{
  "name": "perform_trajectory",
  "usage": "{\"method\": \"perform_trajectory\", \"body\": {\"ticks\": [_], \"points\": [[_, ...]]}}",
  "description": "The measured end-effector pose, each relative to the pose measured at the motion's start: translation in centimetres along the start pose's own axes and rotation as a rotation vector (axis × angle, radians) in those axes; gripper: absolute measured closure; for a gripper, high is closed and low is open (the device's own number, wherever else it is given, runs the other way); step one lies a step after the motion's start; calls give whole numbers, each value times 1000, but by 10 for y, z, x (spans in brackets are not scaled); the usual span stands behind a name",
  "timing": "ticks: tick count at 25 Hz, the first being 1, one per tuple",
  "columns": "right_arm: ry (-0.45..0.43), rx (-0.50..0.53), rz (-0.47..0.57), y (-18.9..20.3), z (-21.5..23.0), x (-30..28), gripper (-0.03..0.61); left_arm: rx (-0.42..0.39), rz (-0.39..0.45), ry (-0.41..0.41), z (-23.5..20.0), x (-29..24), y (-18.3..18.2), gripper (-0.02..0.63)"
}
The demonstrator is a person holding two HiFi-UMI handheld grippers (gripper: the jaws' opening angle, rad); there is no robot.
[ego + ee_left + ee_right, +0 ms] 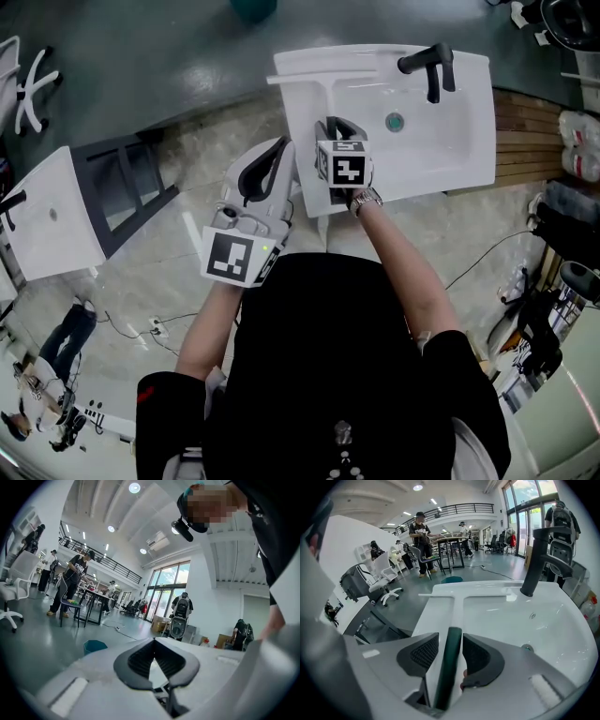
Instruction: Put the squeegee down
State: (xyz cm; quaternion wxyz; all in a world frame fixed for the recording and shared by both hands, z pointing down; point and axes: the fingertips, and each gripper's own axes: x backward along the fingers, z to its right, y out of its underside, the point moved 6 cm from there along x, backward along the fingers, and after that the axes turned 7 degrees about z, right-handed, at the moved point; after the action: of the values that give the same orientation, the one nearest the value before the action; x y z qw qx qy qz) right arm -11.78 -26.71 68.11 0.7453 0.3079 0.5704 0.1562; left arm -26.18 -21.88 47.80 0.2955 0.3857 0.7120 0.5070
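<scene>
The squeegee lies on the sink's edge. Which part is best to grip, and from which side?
Probably the dark green handle at the squeegee's near end, coming from above on the near side. It is narrow and straight, lying along the sink's left rim, so jaws span it; the open right gripper straddles it. The far blade is too wide.
</scene>
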Motion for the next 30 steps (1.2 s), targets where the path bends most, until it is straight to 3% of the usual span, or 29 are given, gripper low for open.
{"method": "perform_trajectory", "body": {"ticks": [11, 14, 18, 30], "points": [[-60, -20, 58, 1, 17, 31, 427, -31, 3, -33, 30, 3, 3, 612], [-59, -25, 89, 2, 29, 48, 516, -37, -3, -53, 48, 5, 6, 612], [-81, -48, 105, 8, 49, 65, 575, -45, -6, -76, 73, 3, 13, 612], [-174, -13, 165, 4, 100, 124, 575, -77, 43, -184, 137, -6, 23, 612]]}}
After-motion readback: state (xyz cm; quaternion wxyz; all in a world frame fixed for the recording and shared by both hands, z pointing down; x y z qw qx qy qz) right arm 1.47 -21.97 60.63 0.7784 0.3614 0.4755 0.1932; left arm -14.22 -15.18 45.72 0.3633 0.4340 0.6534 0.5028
